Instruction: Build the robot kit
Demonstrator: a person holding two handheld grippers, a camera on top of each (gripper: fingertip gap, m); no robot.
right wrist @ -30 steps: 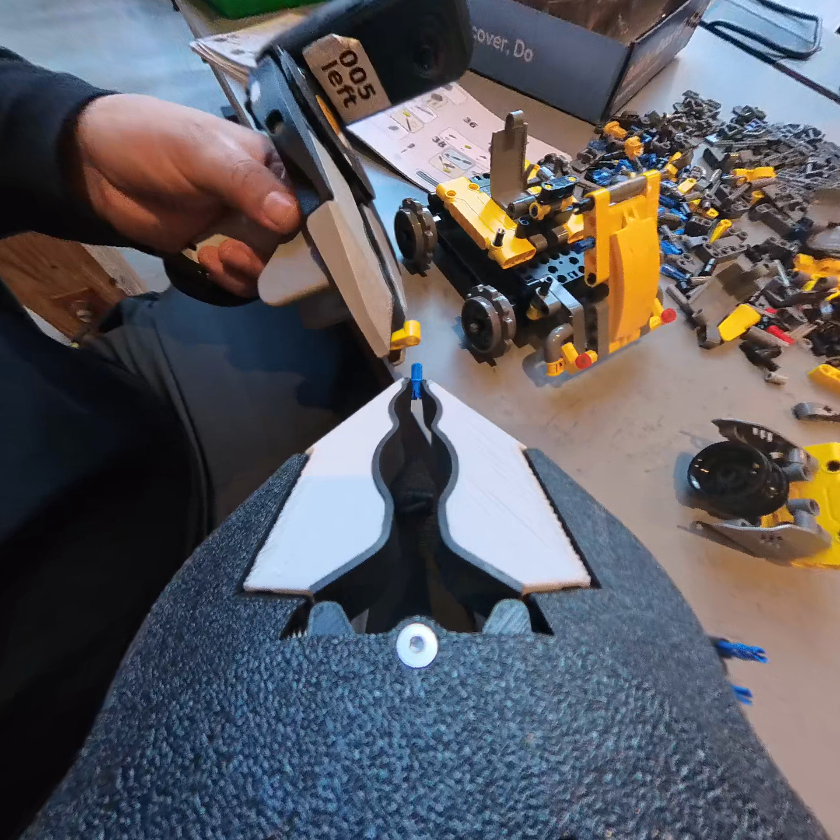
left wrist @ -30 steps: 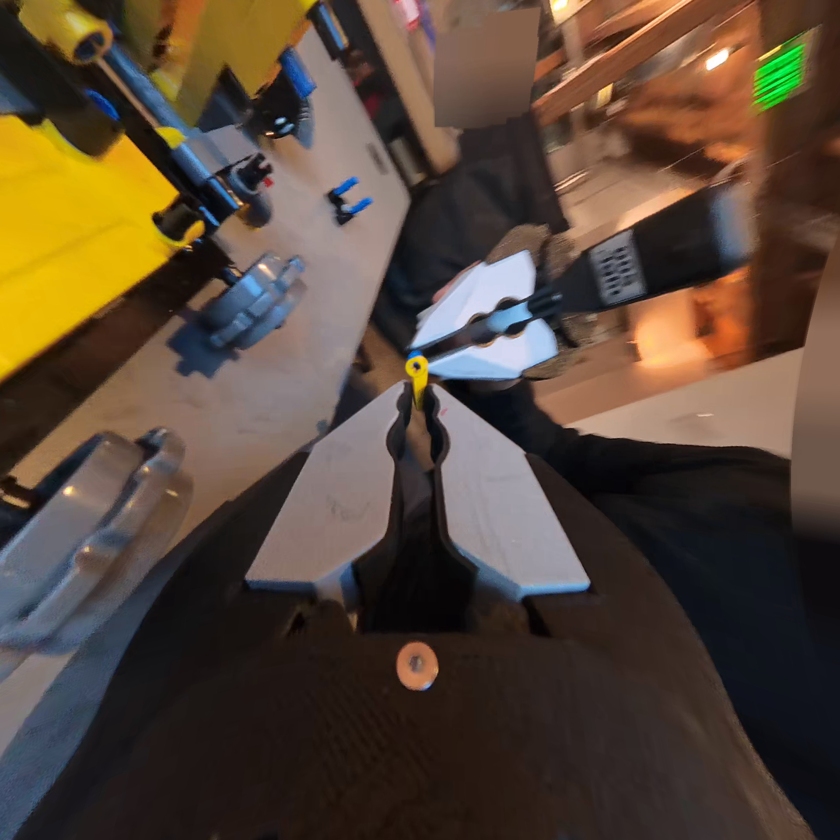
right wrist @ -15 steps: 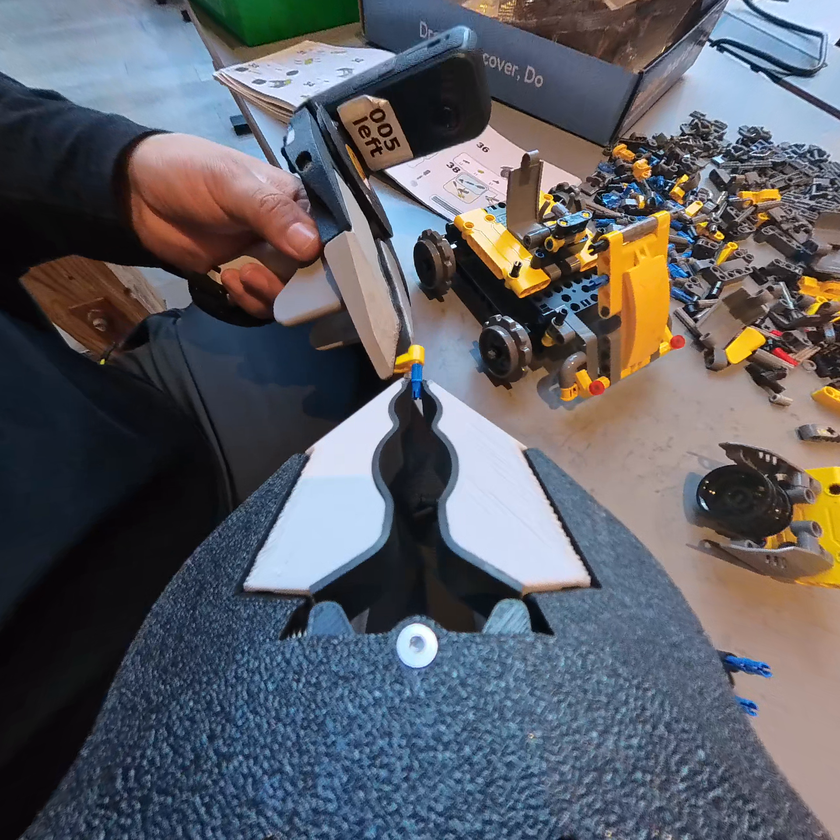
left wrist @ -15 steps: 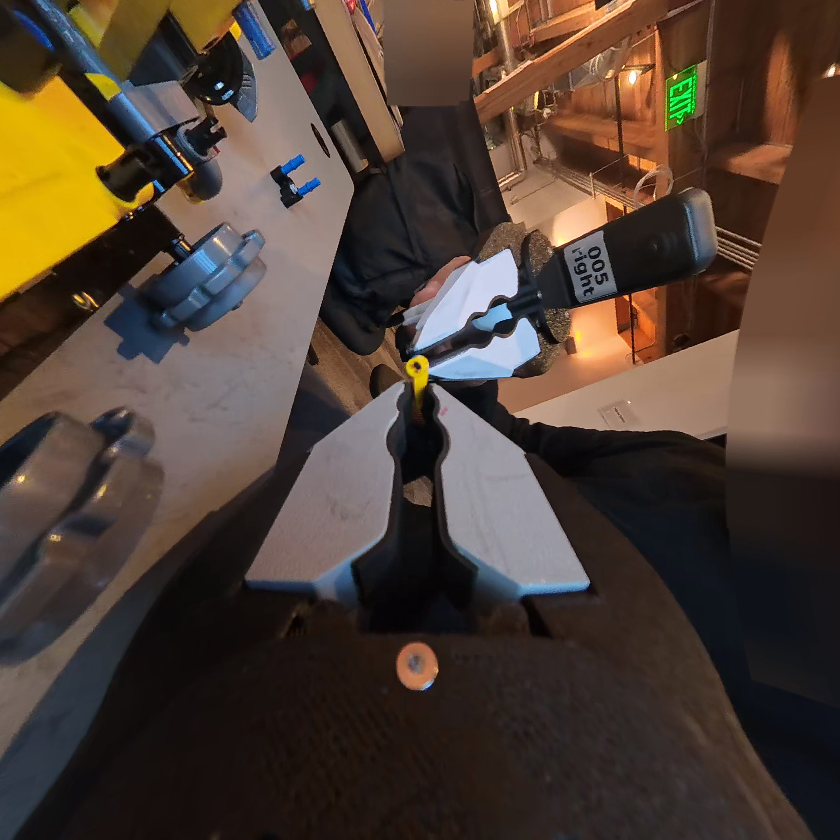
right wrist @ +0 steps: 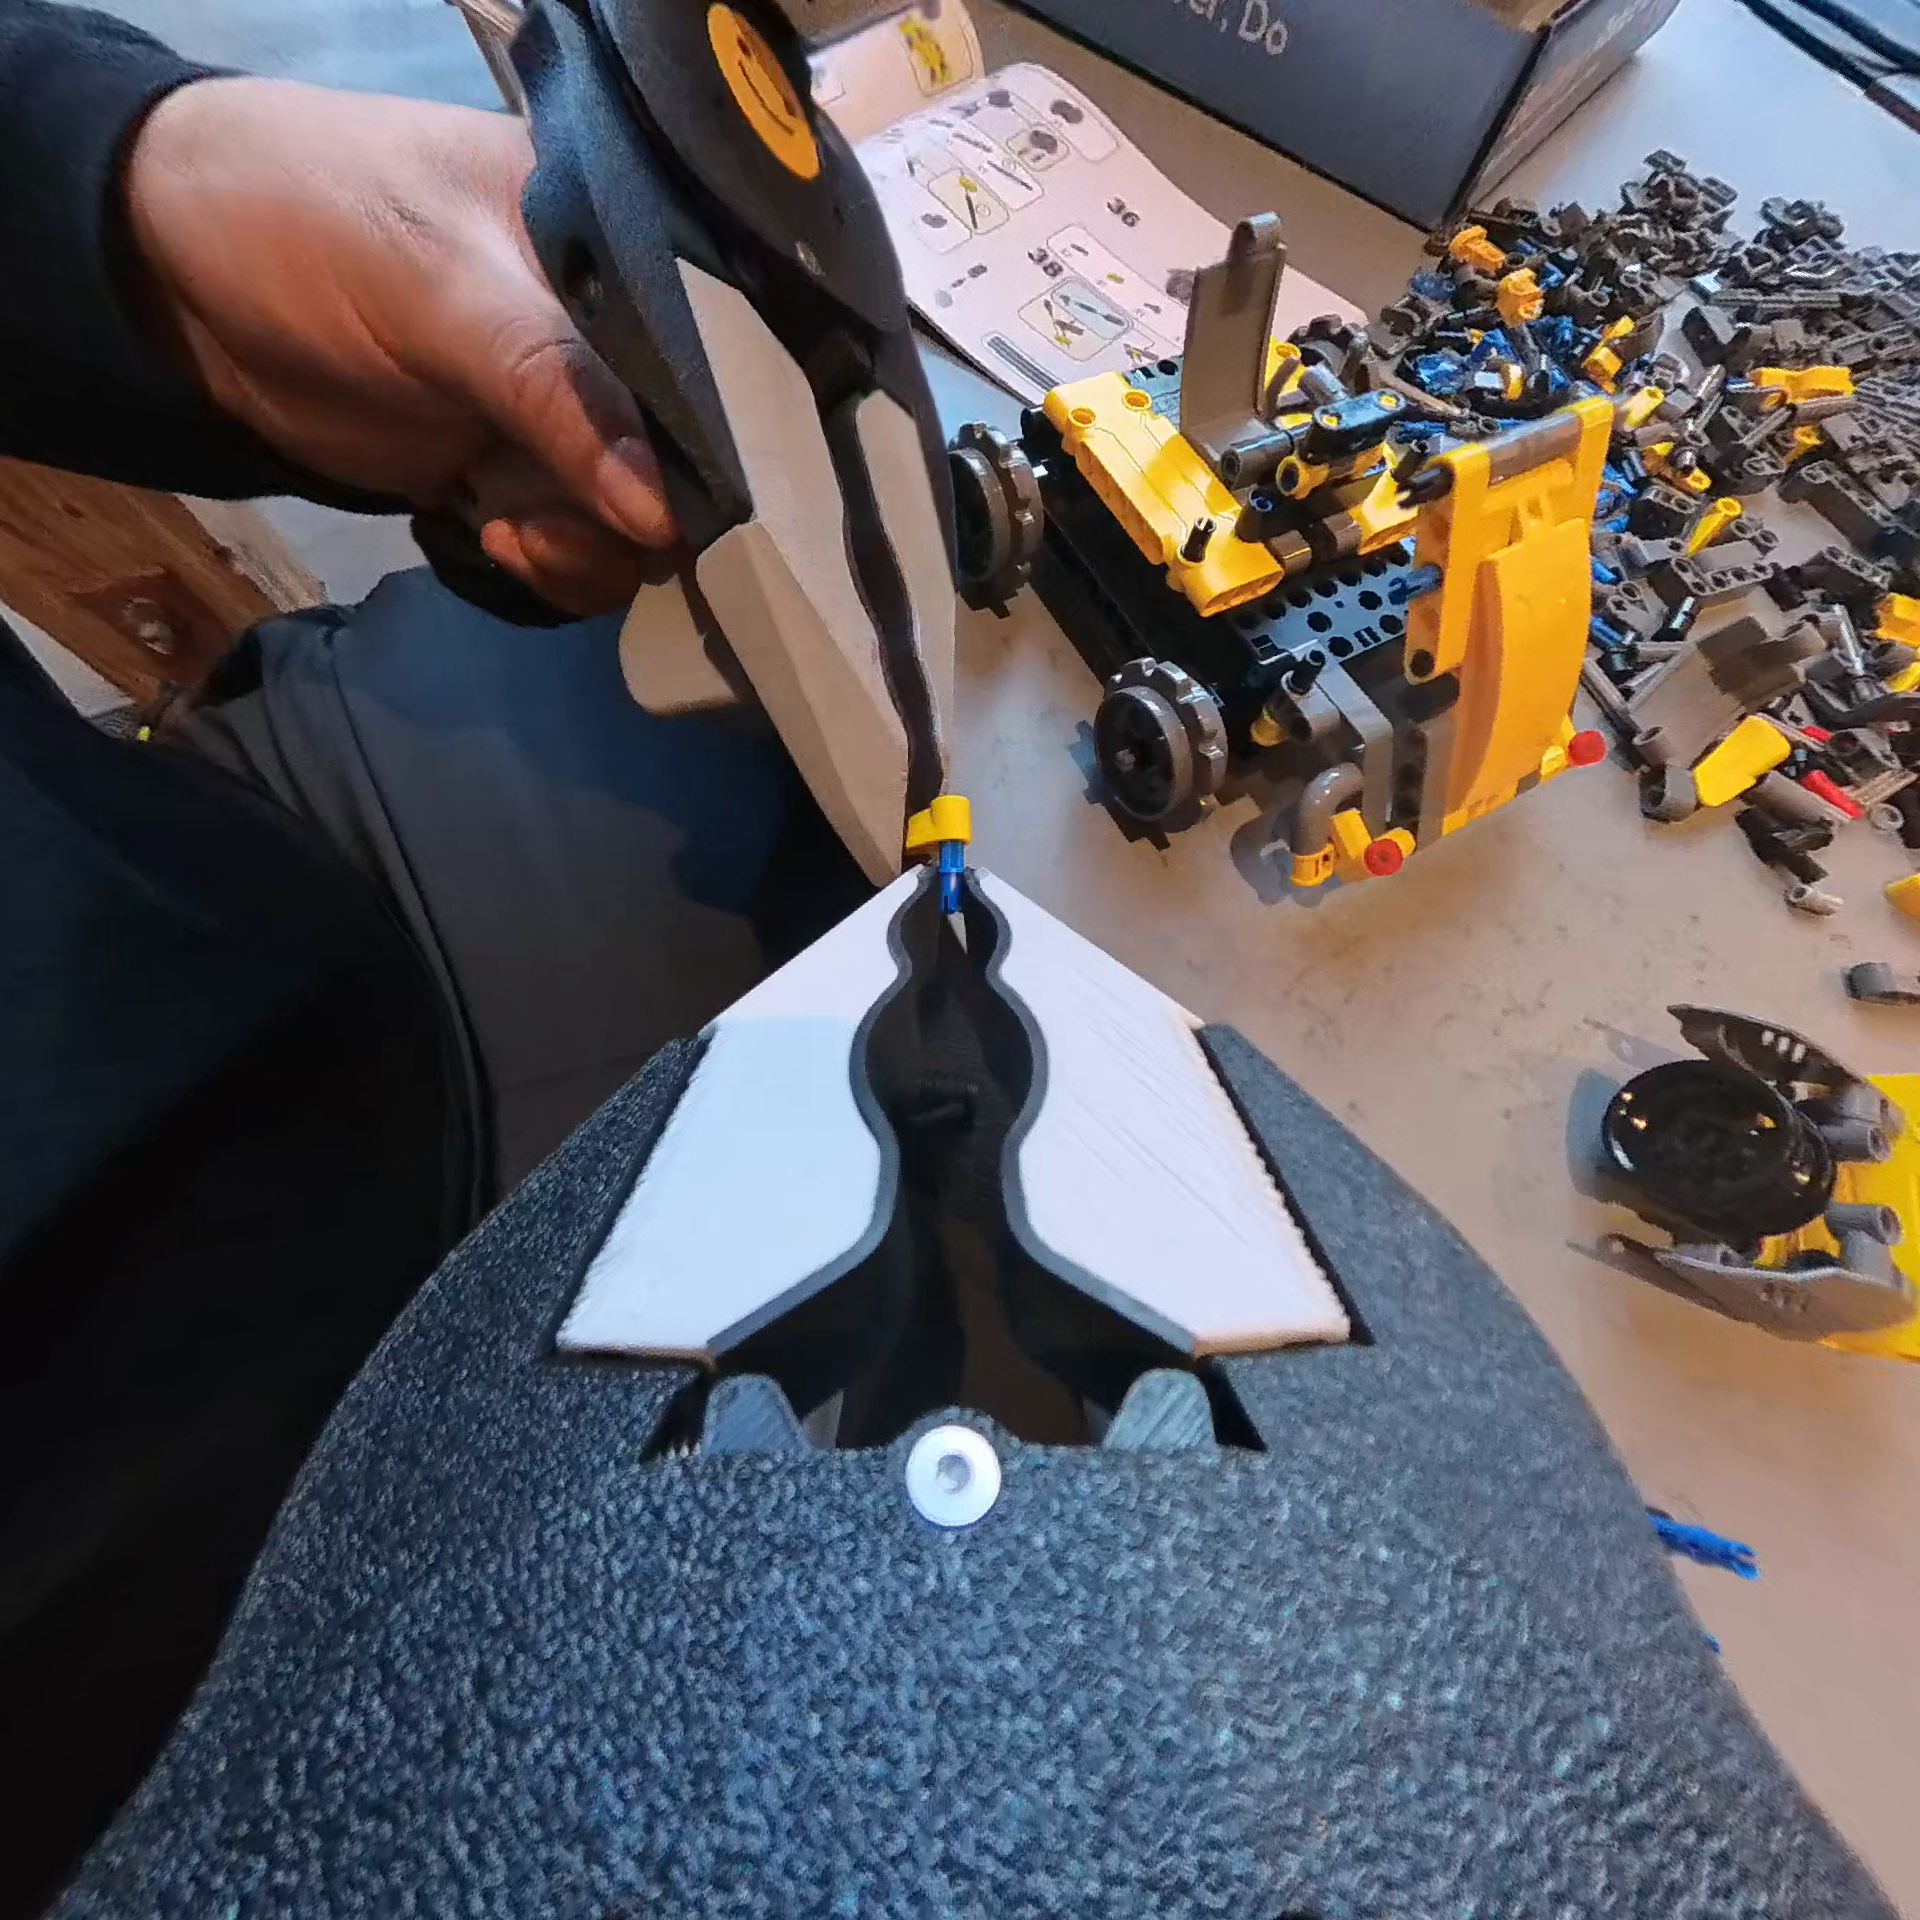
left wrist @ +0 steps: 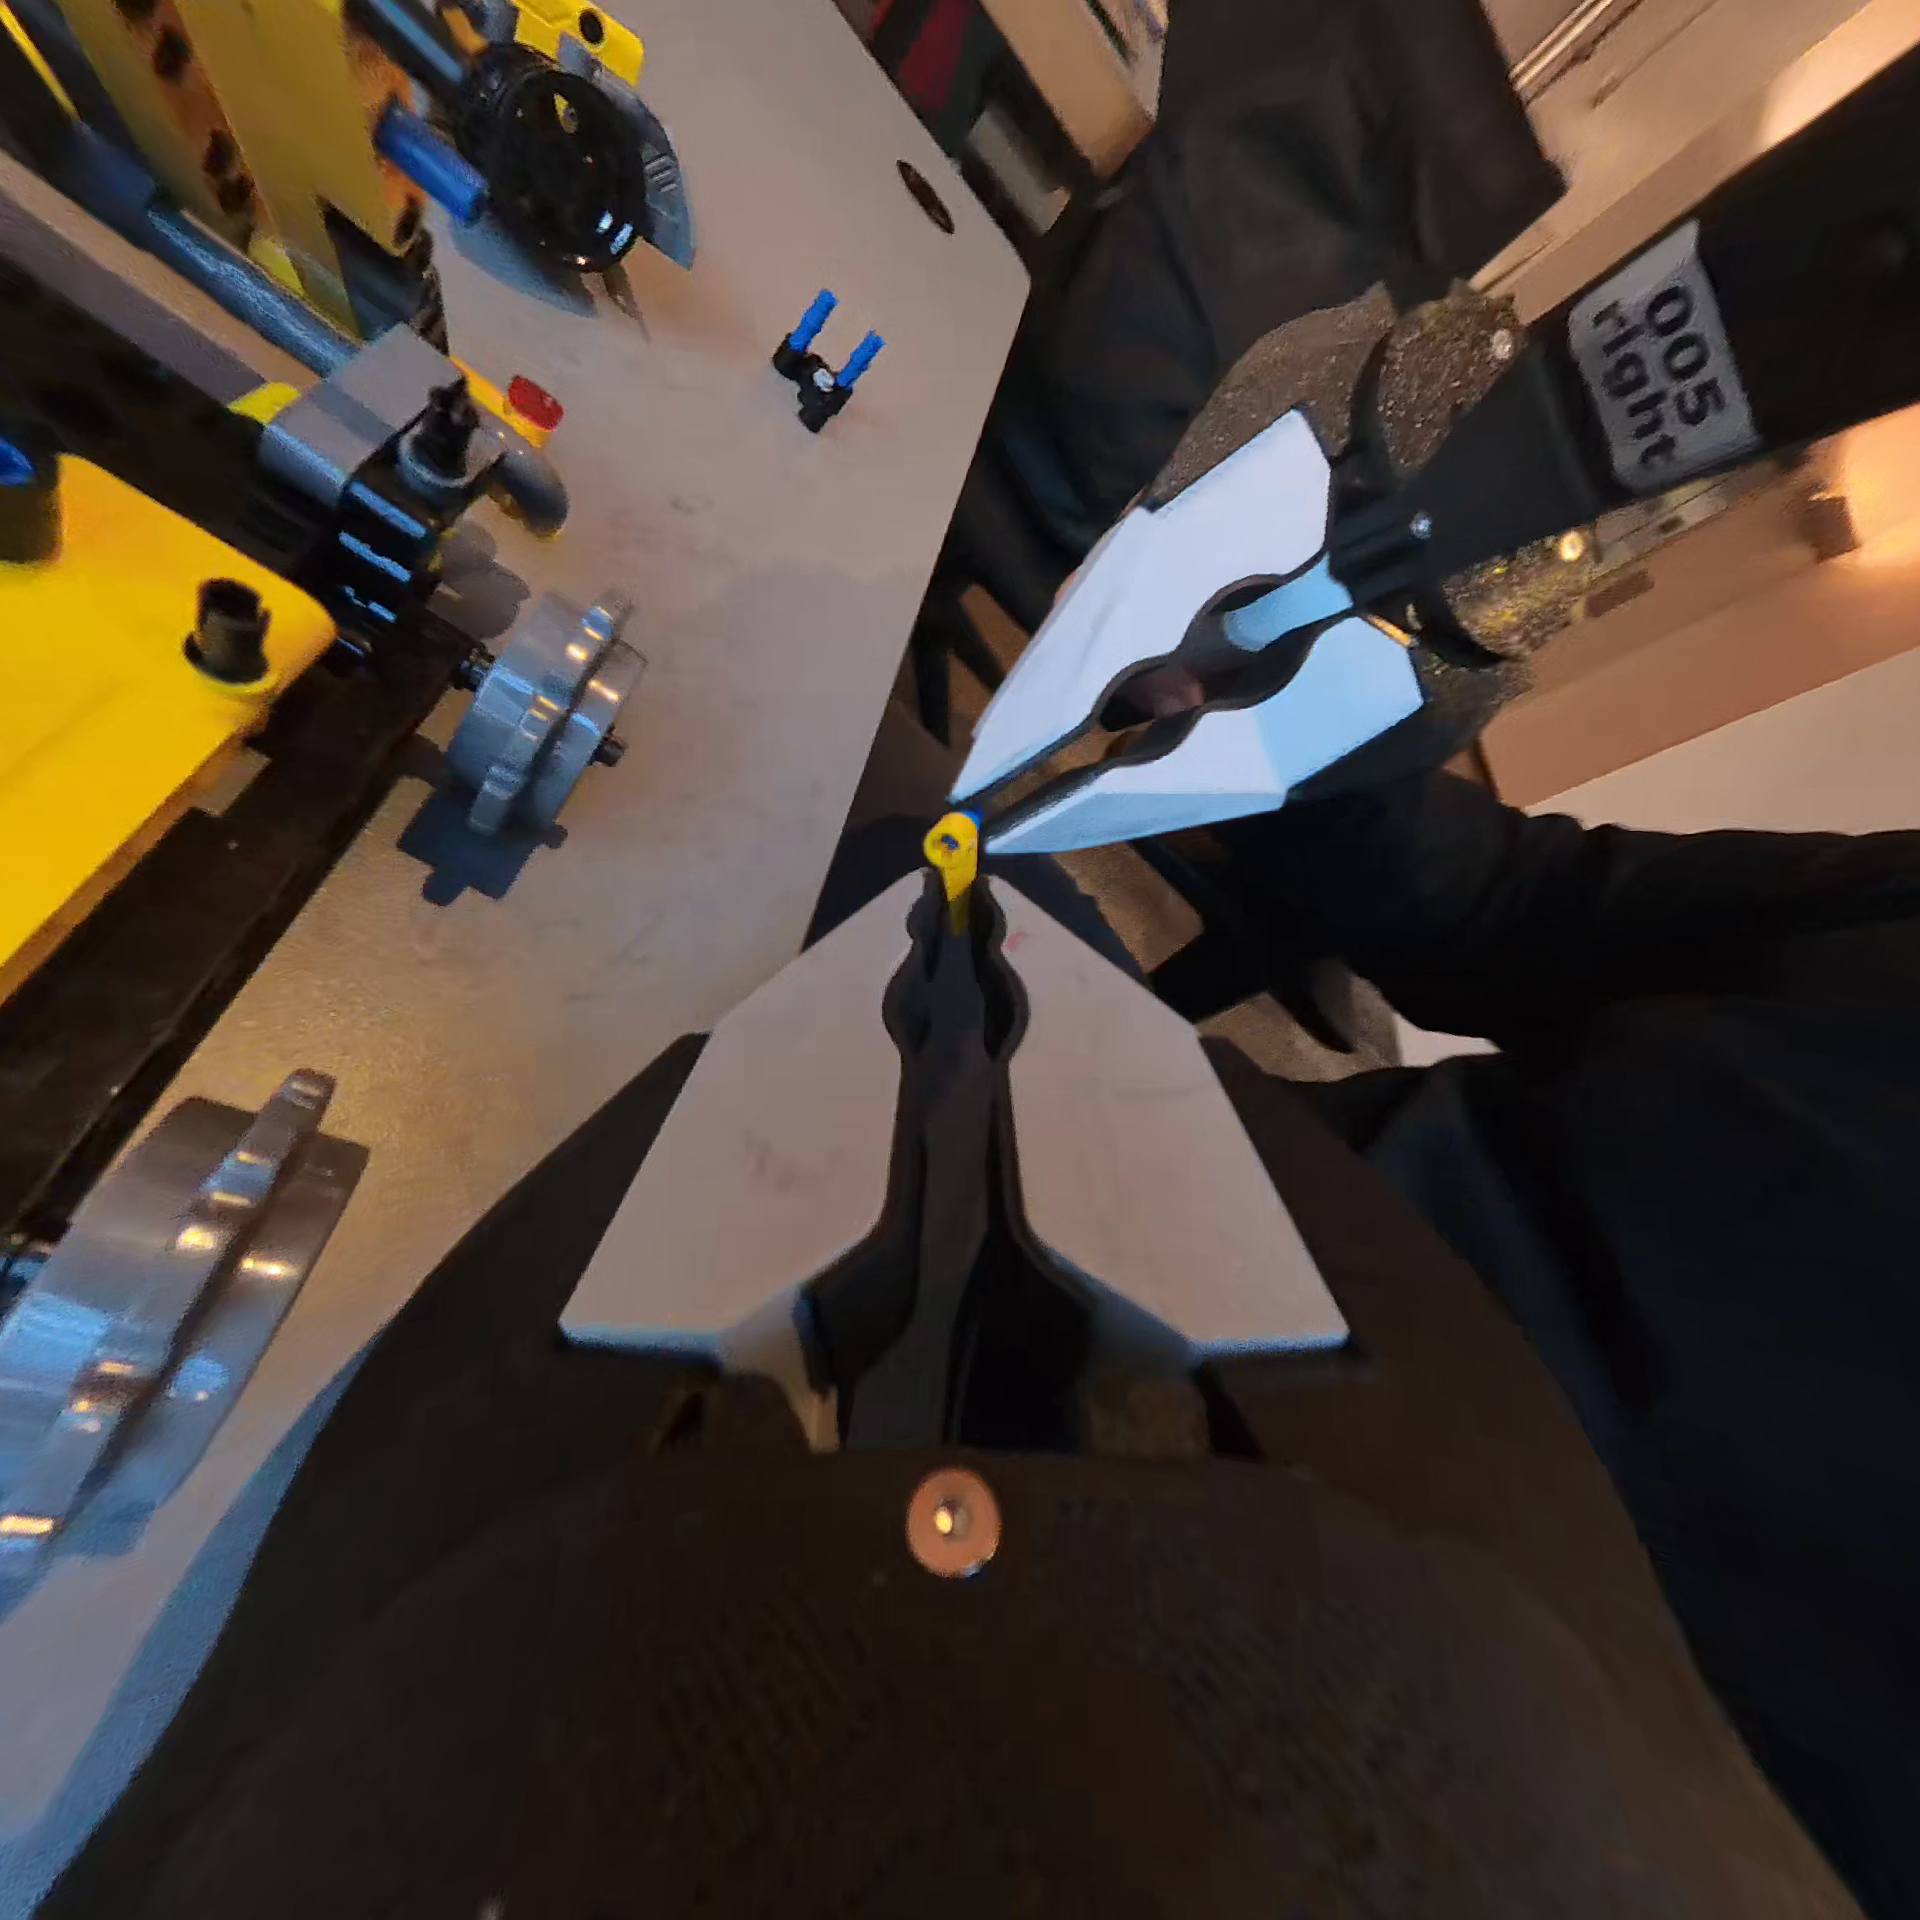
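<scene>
Left gripper, with pale grey wedge-shaped fingers and black wavy inner pads, was closed on a small yellow plastic connector piece, the ringed end of which projected beyond the fingertips. Right gripper, of the same pattern with a speckled black body, was clamped on a short blue plastic pin. The two tips met in the air just off the near edge of the pale grey table, above the person's dark clothing; the blue pin touched the underside of the yellow connector, though how far it had entered could not be told. In the left wrist view the right gripper approached from the upper right, only a speck of blue showing at its tip. A bare hand in a dark sleeve gripped the left gripper's handle. On the table stood a partly built yellow-and-black brick vehicle with dark grey toothed wheels, beside an open instruction booklet, a dark cardboard box and a loose heap of black, grey, yellow and blue parts. A separate black wheel assembly with grey and yellow panels lay nearer the right gripper, and a small black connector with two blue pins lay apart on the bare surface.
</scene>
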